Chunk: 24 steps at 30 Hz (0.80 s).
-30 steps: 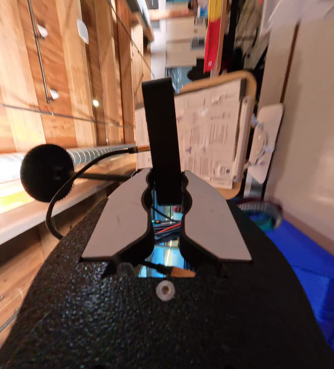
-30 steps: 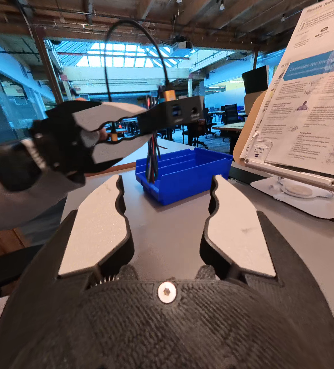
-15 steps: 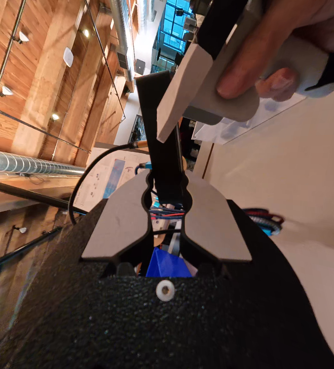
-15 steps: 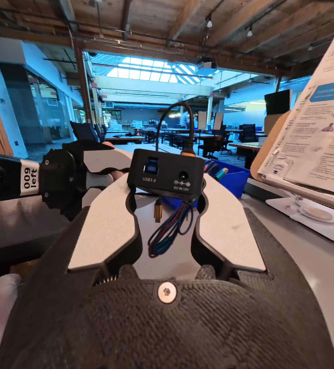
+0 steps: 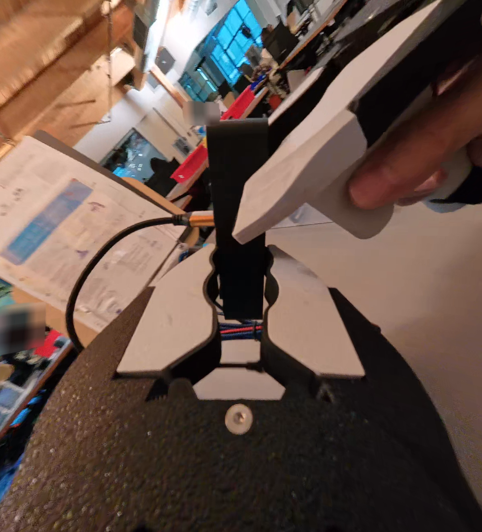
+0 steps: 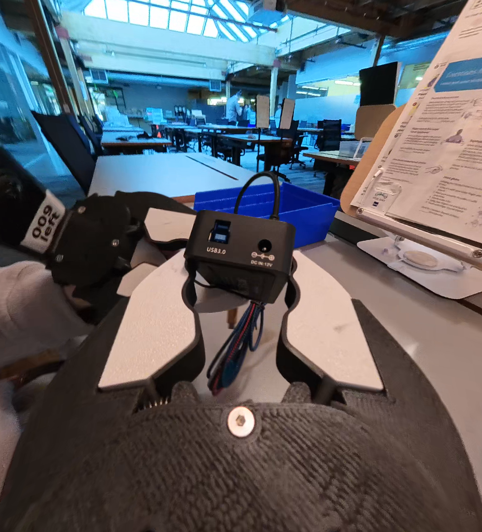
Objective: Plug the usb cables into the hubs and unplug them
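Observation:
A black USB hub [image 5: 237, 172] stands upright between the fingers of my left gripper [image 5: 239, 253], which is shut on its near end. A black cable [image 5: 104, 259] with an orange plug [image 5: 201, 221] is plugged into the hub's left side. In the right wrist view the hub's end face [image 6: 234, 239] sits between the tips of my right gripper [image 6: 239, 259], whose jaws press its two sides. My left gripper [image 6: 159, 250] holds the hub from the left there. Red and blue braided cables [image 6: 234, 345] hang under the hub. One right finger [image 5: 306, 178] lies across the hub.
A blue bin [image 6: 306, 210] stands on the grey table [image 6: 406, 331] just behind the hub. A document stand with printed pages [image 6: 435, 144] is at the right on a white base [image 6: 435, 270]. A person's hand [image 5: 406, 161] holds the right gripper.
The left gripper carried the hub in between the right gripper's fingers. The right jaws narrowed from wide open onto the hub's sides. The left view has swung round.

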Motion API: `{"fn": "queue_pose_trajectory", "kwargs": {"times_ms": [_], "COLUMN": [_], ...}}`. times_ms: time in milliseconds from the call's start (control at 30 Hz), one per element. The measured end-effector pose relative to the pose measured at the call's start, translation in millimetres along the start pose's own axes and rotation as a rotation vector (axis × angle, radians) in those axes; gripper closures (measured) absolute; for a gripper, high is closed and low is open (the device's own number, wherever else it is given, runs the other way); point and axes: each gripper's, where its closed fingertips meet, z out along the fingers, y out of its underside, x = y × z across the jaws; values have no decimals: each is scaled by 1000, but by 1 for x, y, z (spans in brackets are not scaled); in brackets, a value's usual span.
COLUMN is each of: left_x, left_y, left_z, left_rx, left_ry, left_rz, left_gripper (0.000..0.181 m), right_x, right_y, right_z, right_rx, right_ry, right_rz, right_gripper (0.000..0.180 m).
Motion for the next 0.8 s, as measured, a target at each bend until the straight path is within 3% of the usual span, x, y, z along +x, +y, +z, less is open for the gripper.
{"fn": "queue_pose_trajectory", "kwargs": {"times_ms": [233, 400, 500, 567, 667, 800], "left_x": [16, 30, 41, 42, 34, 7], "left_y": [-2, -6, -1, 5, 7, 10], "left_z": [-9, -23, -25, -21, -16, 0], "left_rx": [167, 266, 238, 208, 211, 199], "left_ry": [341, 585, 658, 644, 597, 323], "left_rz": [-243, -281, -222, -194, -240, -325], "left_gripper": [153, 153, 153, 153, 153, 126], "right_x": [1, -26, -27, -29, -24, 2], "right_y": [-24, -1, 10, 11, 4, -6], "right_z": [-33, -39, -33, -29, -18, 4], "right_rx": [62, -201, -347, -375, -396, -367], "right_ry": [-124, -417, -459, -460, -380, -111], "right_rz": [-228, -315, -462, -539, -454, -307], "right_gripper": [117, 129, 153, 152, 152, 152]}}
